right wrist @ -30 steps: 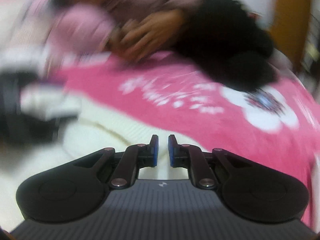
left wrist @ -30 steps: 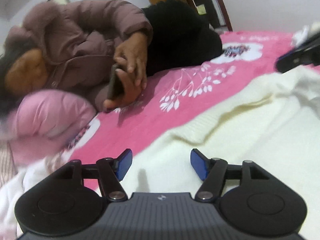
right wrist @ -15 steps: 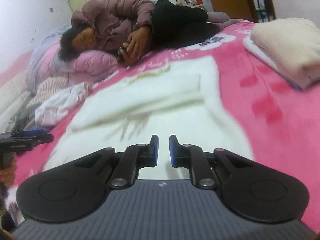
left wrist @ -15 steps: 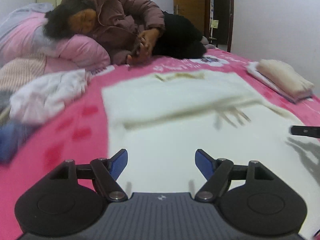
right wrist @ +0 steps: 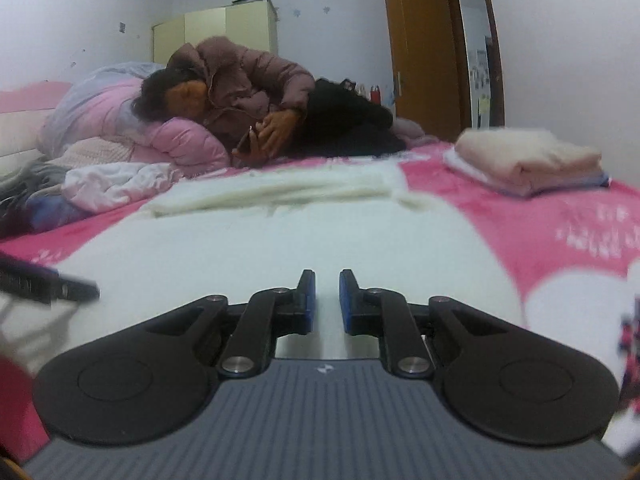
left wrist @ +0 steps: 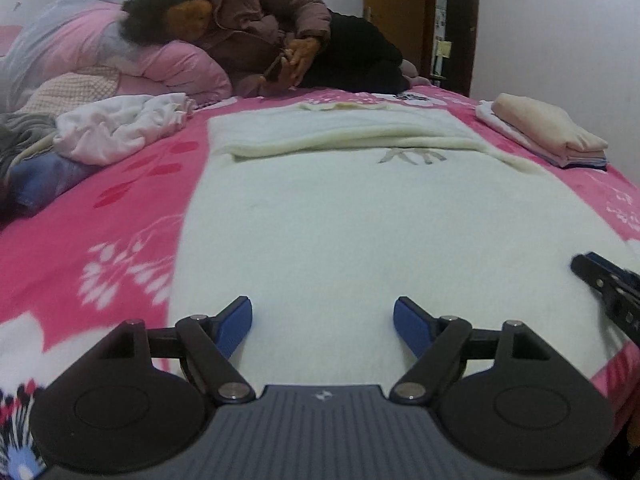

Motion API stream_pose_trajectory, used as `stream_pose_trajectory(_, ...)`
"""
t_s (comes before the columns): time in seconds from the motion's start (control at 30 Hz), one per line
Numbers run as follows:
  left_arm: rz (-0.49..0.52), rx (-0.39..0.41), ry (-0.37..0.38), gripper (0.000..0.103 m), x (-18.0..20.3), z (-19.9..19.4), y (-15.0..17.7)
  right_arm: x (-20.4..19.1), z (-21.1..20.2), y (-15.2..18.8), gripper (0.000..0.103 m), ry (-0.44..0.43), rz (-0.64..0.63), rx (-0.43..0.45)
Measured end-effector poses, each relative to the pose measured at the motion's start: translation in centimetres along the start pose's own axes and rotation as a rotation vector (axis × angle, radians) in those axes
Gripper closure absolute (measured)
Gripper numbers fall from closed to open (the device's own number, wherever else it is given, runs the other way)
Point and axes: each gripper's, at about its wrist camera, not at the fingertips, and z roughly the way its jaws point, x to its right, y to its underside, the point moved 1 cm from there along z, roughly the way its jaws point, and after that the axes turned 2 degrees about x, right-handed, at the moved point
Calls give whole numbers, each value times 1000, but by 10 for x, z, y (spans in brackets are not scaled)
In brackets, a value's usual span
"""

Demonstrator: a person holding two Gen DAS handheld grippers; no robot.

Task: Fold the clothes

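A cream knitted sweater (left wrist: 360, 208) lies flat on the pink bedspread (left wrist: 120, 208), with its sleeves folded across the far part. My left gripper (left wrist: 323, 318) is open, low over the near hem, with nothing between its fingers. The right gripper's tip (left wrist: 604, 284) shows at the right edge of the left wrist view. In the right wrist view the same sweater (right wrist: 280, 236) fills the middle. My right gripper (right wrist: 327, 296) hovers over its near edge, jaws almost together with only a thin gap and nothing seen in it. The left gripper (right wrist: 48, 282) appears blurred at left.
A folded stack of clothes (left wrist: 548, 136) sits at the right of the bed. A heap of unfolded clothes (left wrist: 116, 124) lies at the left. A person in a brown padded jacket (left wrist: 260, 36) lies across the far end on pink bedding, holding a phone.
Both grippers have pulled back from the far end near the person to the sweater's near hem. The left stayed open and the right stayed shut.
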Motion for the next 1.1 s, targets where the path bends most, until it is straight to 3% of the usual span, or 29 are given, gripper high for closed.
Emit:
stream_pose_trajectory(0.4, -36, -4, -56, 19, 6, -15, 11, 1, -16, 13, 75, -27, 44, 32)
stream_pose_trajectory(0.57, -52, -14, -88, 17, 11, -13, 10, -4, -16, 15, 59, -44, 42, 33)
stream_pose_trajectory(0.9, -49, -45, -109, 15, 15, -10, 7, -7, -18, 16, 52, -45, 48, 48)
stream_pose_trajectory(1.1, -45, -92, -112, 9, 13, -4, 0, -3, -29, 9, 51, 32, 88, 160)
